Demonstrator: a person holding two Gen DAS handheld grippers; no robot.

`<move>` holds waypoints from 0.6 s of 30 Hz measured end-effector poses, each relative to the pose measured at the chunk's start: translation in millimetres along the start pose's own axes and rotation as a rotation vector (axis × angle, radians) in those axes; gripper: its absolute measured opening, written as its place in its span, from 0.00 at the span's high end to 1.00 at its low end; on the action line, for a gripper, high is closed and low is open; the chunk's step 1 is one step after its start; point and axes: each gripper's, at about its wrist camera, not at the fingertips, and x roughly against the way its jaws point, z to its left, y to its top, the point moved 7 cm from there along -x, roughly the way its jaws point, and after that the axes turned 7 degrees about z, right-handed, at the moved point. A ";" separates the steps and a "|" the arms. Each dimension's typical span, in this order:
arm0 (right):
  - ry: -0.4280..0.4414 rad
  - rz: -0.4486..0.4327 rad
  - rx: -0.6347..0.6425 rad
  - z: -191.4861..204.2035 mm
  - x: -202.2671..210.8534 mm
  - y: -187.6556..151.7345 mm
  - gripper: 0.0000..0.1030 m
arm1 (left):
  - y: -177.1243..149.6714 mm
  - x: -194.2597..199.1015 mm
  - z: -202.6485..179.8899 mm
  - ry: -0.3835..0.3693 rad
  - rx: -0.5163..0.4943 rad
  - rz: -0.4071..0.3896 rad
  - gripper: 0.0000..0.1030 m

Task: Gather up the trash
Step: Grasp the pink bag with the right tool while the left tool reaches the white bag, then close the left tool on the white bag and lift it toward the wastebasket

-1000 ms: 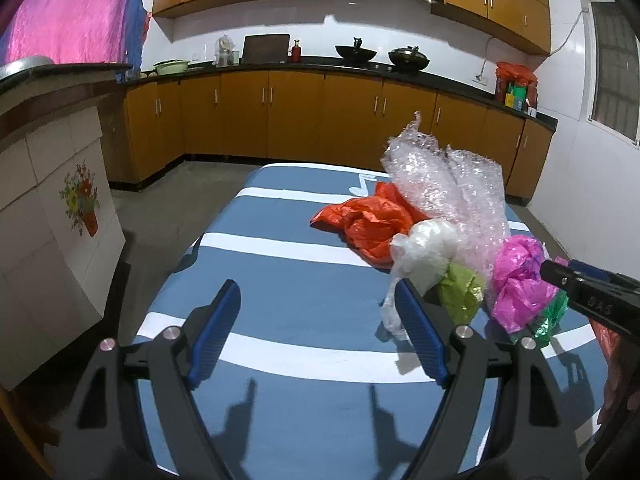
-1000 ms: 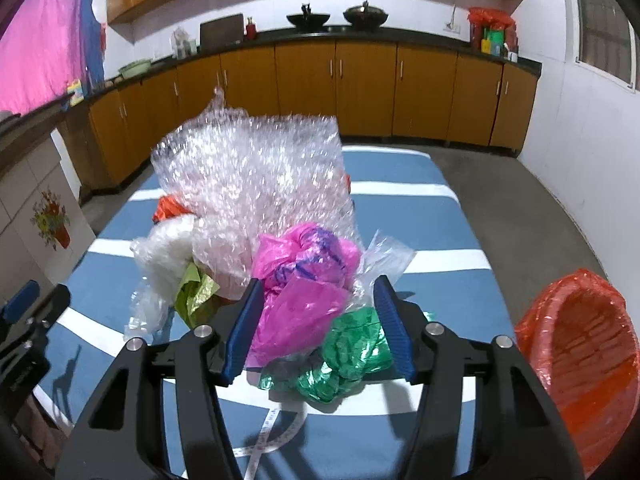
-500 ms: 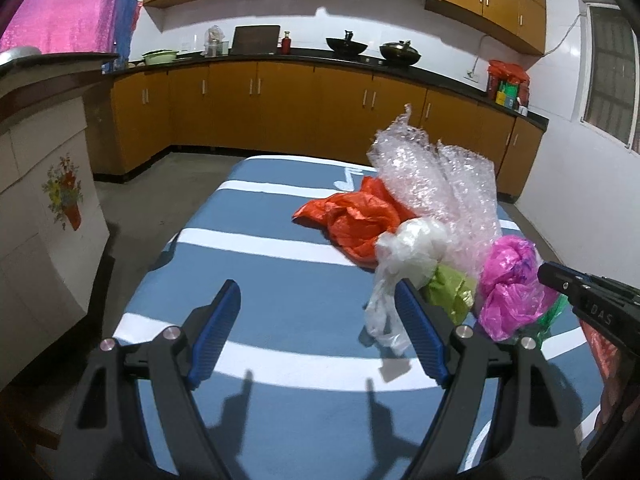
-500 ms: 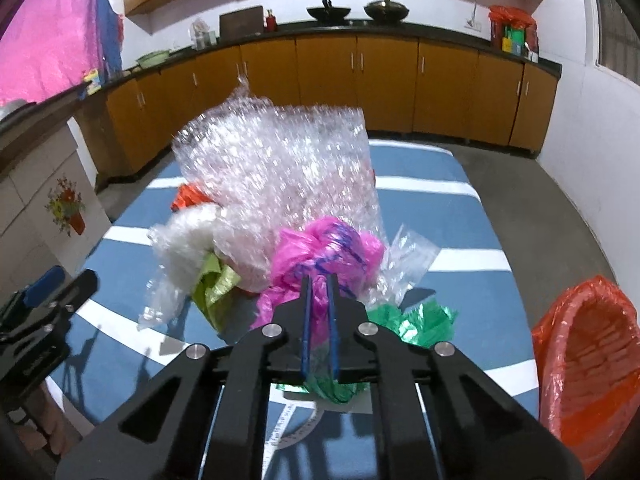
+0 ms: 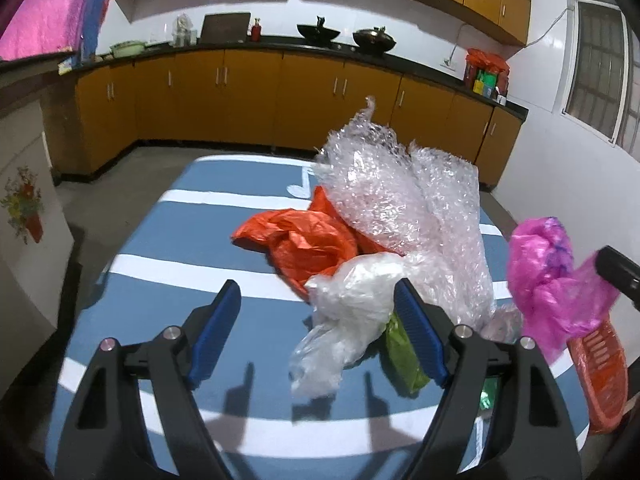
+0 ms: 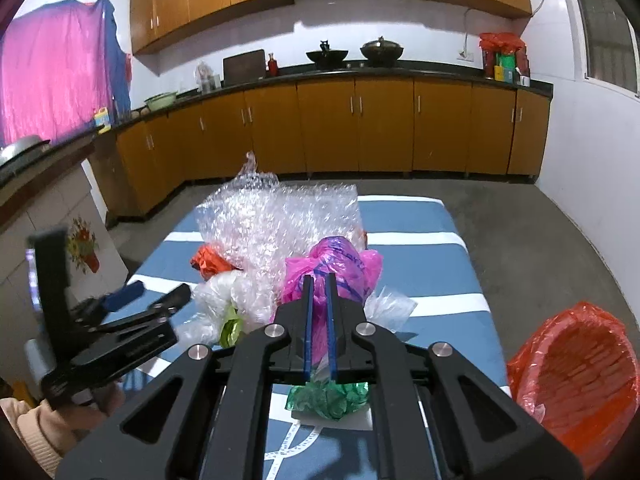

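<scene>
A heap of plastic trash lies on the blue striped table (image 5: 180, 248): bubble wrap (image 5: 400, 200), an orange bag (image 5: 304, 240), a white bag (image 5: 352, 296) and a yellow-green wrapper (image 5: 402, 352). My left gripper (image 5: 318, 300) is open just above the table, and the white bag lies between its fingers without touching the pads. My right gripper (image 6: 319, 284) is shut on a pink bag (image 6: 340, 264), which hangs lifted off the table (image 5: 552, 276). Below it lies a green bag (image 6: 328, 396). The left gripper (image 6: 150, 296) also shows at the left of the right wrist view.
A red basket (image 6: 576, 376) lined with a red bag stands beside the table's near right corner. Wooden cabinets (image 6: 384, 128) with a dark counter run along the far wall. A tiled counter (image 5: 24, 208) stands at the left, with bare floor between.
My right gripper shut on the pink bag and raised it off the pile. My left gripper moved toward the pile, so the white bag now sits between its open fingers.
</scene>
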 end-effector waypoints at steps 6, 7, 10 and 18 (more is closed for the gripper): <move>-0.008 -0.003 -0.007 -6.9 0.6 -1.8 0.94 | 5.2 -23.4 -7.4 -0.009 -0.026 0.043 0.25; -0.009 -0.001 -0.010 -8.0 0.2 -2.6 0.94 | 5.1 -26.8 -8.6 -0.010 -0.031 0.050 0.25; -0.013 0.006 -0.017 -11.2 -2.2 -4.9 0.94 | 2.2 -37.5 -12.5 -0.020 -0.045 0.079 0.25; -0.020 0.018 -0.025 -14.9 -4.5 -9.9 0.94 | -10.2 -52.4 -19.9 -0.052 -0.068 0.134 0.52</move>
